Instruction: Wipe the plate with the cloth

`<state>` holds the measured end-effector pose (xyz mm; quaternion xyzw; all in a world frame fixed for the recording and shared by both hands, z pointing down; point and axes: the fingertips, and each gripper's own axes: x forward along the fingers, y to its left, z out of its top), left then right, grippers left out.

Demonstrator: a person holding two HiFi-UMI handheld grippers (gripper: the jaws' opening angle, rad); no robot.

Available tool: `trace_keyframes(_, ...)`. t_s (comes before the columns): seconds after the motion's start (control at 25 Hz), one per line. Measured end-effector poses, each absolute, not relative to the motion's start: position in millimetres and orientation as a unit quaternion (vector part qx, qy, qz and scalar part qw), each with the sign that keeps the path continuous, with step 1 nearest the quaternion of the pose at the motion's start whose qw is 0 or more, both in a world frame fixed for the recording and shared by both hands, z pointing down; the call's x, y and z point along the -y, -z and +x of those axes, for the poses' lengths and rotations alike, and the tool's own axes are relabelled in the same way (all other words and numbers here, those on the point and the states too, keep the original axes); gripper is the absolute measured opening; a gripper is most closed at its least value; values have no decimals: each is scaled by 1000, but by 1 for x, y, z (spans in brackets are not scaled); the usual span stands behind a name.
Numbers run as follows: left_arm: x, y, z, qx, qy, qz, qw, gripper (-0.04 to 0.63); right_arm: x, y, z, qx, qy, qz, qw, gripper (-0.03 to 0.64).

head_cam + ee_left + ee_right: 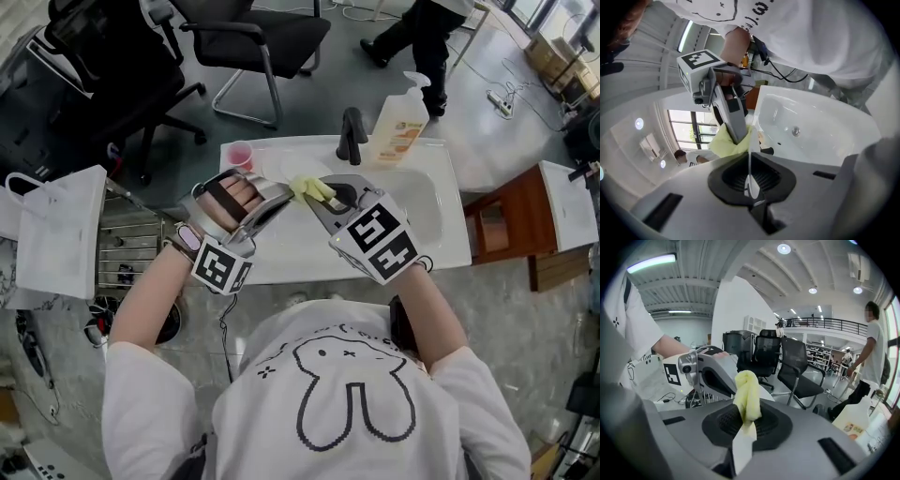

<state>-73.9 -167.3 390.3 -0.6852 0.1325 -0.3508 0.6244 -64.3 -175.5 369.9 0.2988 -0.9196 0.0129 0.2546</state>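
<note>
I stand at a white sink (427, 211) with both grippers raised over its left side. My left gripper (284, 194) is shut on a thin plate (750, 161), which shows edge-on as a pale line running out from the jaws in the left gripper view. My right gripper (325, 194) is shut on a bunched yellow cloth (312, 187), which sticks up from its jaws (747, 401) in the right gripper view. The cloth (725, 143) lies against the far end of the plate's edge. The two gripper tips nearly meet, and each shows in the other's view: the right (737, 133) and the left (715, 376).
A black faucet (351, 136) and a soap pump bottle (399, 120) stand at the sink's back rim, a pink cup (240, 154) at its left corner. A white bag (62, 234) and wire rack (127, 251) are to the left, black chairs (258, 37) behind, a wooden stand (506, 225) to the right.
</note>
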Motion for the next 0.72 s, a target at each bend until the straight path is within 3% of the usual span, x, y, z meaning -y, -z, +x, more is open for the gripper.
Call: trace_keyframes(0.72, 164, -388, -79, -121, 346, -677, 638, 19, 236, -438, -12, 870, -73, 355, 334, 48)
